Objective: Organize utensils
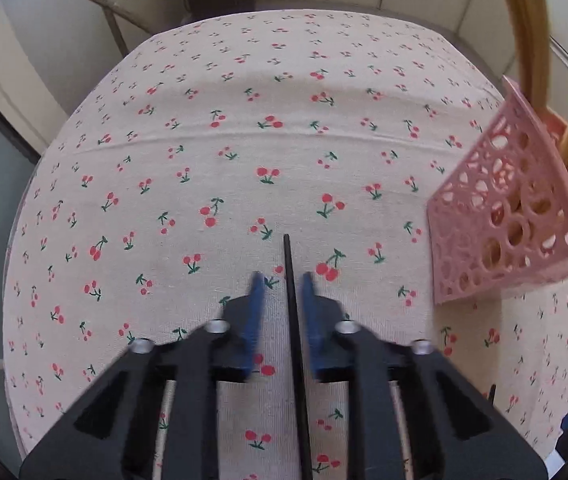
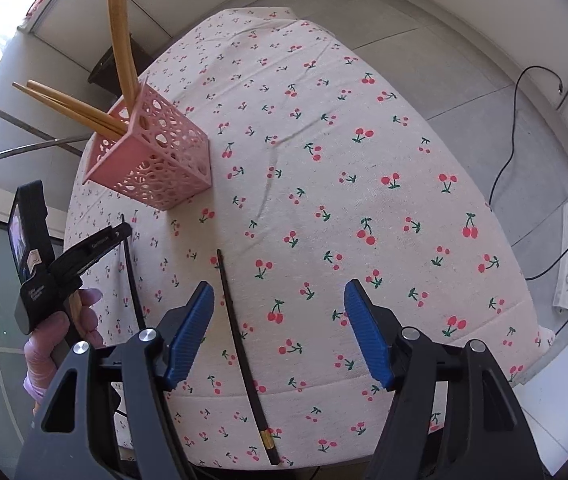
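Chopsticks here are thin, stiff, light and slick: one black chopstick (image 1: 293,320) lies between your left gripper (image 1: 282,280)'s narrowly parted pads, unclamped, the other (image 2: 240,344) at the table (image 2: 404,200)'s near edge under your wide-open right gripper (image 2: 280,308). Pinch each mid-shaft, squarely, then carry it to the pink holder (image 2: 156,160) by the left edge.

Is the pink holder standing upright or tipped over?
Upright: the pink holder stands on the tablecloth, wooden chopsticks sticking out its open top.

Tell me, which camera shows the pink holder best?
The right wrist view: the whole pink holder stands on the cloth with wooden chopsticks inside. The left wrist view catches only one cropped side at its edge.
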